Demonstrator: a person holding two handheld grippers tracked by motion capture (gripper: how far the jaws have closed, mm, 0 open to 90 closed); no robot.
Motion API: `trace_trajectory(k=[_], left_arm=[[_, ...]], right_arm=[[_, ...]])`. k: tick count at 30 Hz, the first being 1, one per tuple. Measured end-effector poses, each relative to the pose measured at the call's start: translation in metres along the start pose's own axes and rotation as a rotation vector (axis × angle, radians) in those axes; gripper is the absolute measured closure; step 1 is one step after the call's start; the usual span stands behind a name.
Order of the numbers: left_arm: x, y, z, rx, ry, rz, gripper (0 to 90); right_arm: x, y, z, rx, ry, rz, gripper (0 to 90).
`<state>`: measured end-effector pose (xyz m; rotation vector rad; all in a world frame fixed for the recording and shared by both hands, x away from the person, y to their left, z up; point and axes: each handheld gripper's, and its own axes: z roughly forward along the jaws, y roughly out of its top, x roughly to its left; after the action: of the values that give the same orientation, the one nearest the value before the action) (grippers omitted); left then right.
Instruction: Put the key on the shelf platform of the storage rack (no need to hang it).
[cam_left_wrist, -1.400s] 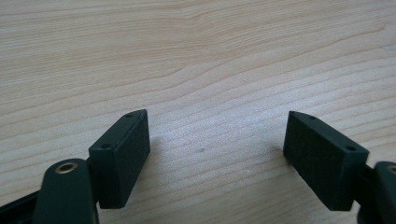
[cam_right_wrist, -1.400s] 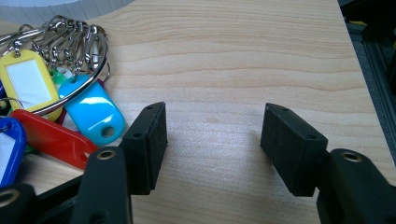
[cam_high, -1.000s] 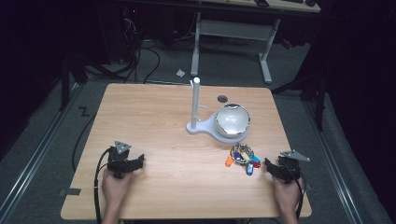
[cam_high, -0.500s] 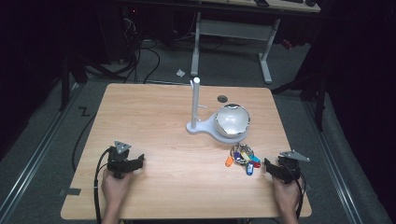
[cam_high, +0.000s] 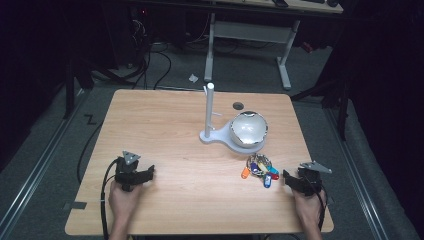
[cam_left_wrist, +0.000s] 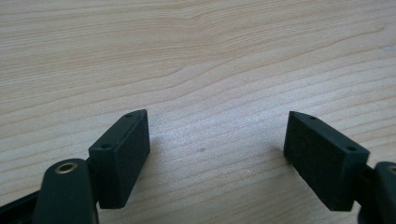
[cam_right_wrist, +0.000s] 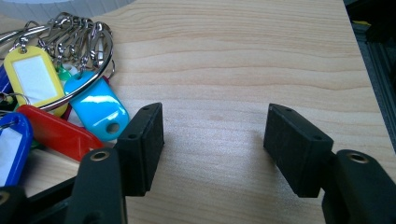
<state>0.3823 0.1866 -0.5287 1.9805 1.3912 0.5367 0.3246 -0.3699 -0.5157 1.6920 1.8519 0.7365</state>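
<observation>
The bunch of key tags (cam_right_wrist: 56, 102) was seen lying on the table (cam_high: 170, 125) just left of the right gripper (cam_right_wrist: 212, 140), outside its jaws, which were spread wide over bare wood (the light-blue tag (cam_right_wrist: 97, 108) was nearly at the left pad). In the high view the bunch was found near the silver bowl (cam_high: 248, 129) on the white stand (cam_high: 210, 112). The left gripper (cam_left_wrist: 217, 156) was held wide open too, well apart from the tags.
</observation>
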Motion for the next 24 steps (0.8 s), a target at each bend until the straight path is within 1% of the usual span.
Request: trace_trajectory(k=[4, 6, 11, 17, 19, 23, 24], left_arm=[[0.000, 0.000, 0.000, 0.001, 0.000, 0.001, 22.9], [0.000, 0.000, 0.000, 0.001, 0.000, 0.001, 23.0], [0.000, 0.000, 0.000, 0.001, 0.000, 0.002, 23.0], [0.000, 0.000, 0.000, 0.001, 0.001, 0.002, 23.0], [0.000, 0.000, 0.000, -0.001, 0.001, 0.000, 23.0], [0.000, 0.000, 0.000, 0.001, 0.001, 0.002, 23.0], [0.000, 0.000, 0.000, 0.001, 0.001, 0.002, 23.1]], right_arm=[[0.001, 0.002, -0.001, 0.022, 0.000, 0.002, 40.0], [0.001, 0.003, -0.001, 0.022, 0.004, -0.005, 41.2], [0.002, 0.003, -0.003, 0.027, 0.020, -0.001, 42.4], [0.002, 0.004, -0.009, 0.006, 0.053, 0.027, 43.7], [0.003, 0.005, -0.010, -0.005, 0.054, 0.015, 44.5], [0.005, 0.008, -0.014, -0.017, 0.073, 0.021, 44.9], [0.004, 0.009, -0.015, -0.023, 0.081, 0.016, 44.9]])
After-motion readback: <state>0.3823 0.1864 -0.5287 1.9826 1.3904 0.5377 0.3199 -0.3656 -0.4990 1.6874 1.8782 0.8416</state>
